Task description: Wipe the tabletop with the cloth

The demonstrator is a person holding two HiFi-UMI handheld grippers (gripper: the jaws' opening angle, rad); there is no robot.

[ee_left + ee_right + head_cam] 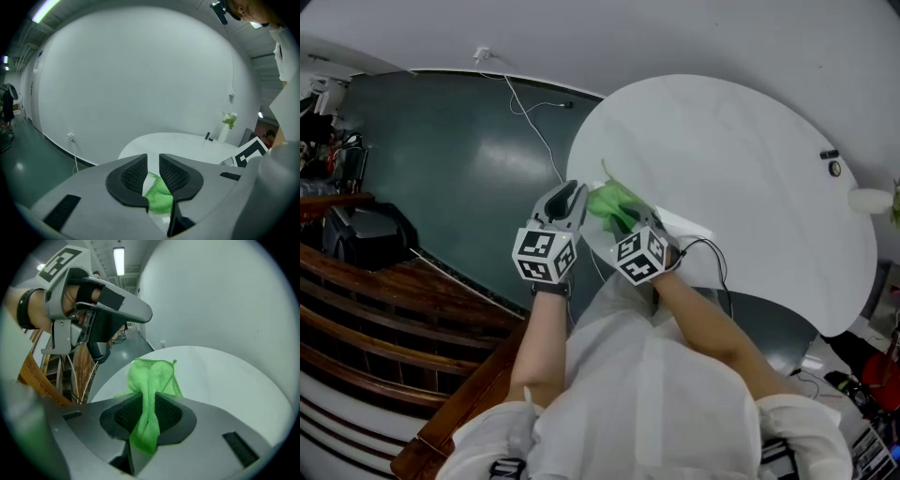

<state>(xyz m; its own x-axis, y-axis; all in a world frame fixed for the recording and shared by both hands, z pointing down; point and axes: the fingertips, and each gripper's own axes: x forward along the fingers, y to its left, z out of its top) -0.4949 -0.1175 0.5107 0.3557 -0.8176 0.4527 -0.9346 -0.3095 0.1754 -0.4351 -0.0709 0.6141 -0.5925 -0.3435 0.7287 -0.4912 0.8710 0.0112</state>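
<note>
Desk [741,159]: round, white top, fills 12 to 3 o'clock of head view. Dark green floor [441,169] at 10 o'clock, w/ a thin white cable [534,122] running across it.

Person's forearms reach in from 6 o'clock, both tools held close together at the desk's near-left edge.

R hand-held gripper [149,397]: clenched on the cloth [151,373]. Green cloth is bunched into a thick fold betw. the pads; a short tail hangs out the near side, and the bigger part spreads past the tips toward 12 o'clock, over the desk rim. Can't tell if it touches the top. In head view the cloth [614,202] sits just at 11 o'clock of this gripper [630,223].

L hand-held gripper [153,161]: released, narrow gap betw. pads, nothing in them. Cloth [158,197] shows through the gap, beyond. R gripper view puts this tool at 10 o'clock of the cloth, apart from it.

Small white vase [870,200] at the desk's 3 o'clock edge.
</note>
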